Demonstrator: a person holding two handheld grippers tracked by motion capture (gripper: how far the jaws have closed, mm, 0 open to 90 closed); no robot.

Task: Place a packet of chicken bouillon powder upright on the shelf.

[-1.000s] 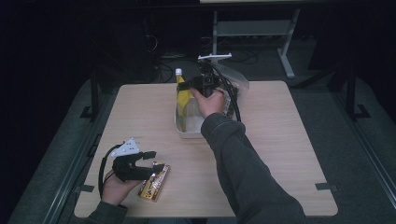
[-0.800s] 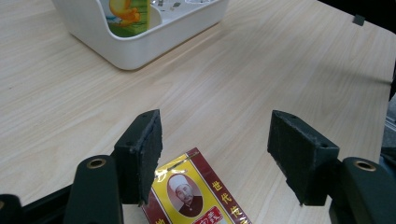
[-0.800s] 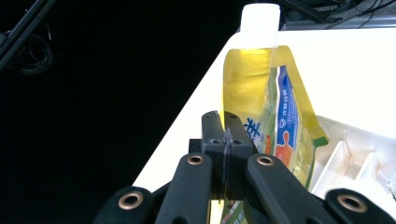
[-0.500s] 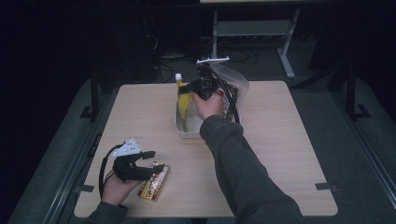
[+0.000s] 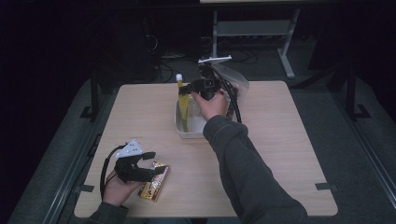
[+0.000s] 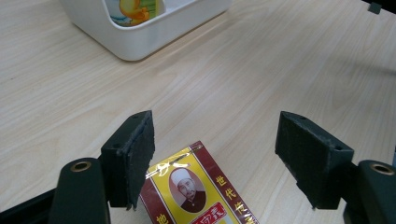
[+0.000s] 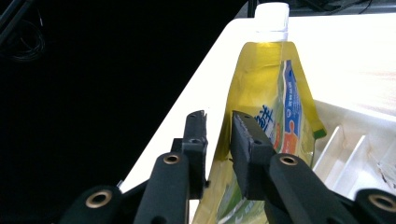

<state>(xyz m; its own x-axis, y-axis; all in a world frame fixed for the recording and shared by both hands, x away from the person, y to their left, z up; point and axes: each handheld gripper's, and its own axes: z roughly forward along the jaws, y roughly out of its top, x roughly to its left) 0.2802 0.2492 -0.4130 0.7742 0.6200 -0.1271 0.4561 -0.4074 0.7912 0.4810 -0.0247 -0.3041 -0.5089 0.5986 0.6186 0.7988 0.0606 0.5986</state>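
1. The right claw (image 7: 217,140) is reaching over the white tray (image 5: 183,131) at the far middle of the bench (image 5: 289,154), and its jaws have just been opening around the edge of the yellow spout pouch (image 7: 271,93). In the right gripper view a gap is showing between the left pad and the pouch film, so I'm calling this one released, with the pouch between the jaws but no longer pinched.

2. The spout pouch (image 5: 183,100) is standing upright in the tray, white cap on top, leaning against the tray's left wall. That wall is likely what's propping it up now, which would explain letting go here.

3. Down at the near left corner, the left claw (image 6: 224,149) is hovering low over the red-and-yellow packet (image 6: 198,191). Its jaws have just been opening and are standing wide, with pads clear of the packet on both sides. Released, then.

4. The packet (image 5: 154,181) is lying flat on the bench, well apart from the tray, one end sitting between the spread jaws.

5. My read: the wide spread is for straddling the packet's width before a pinch, and the left claw is pointing towards the tray, where the packet probably belongs next.
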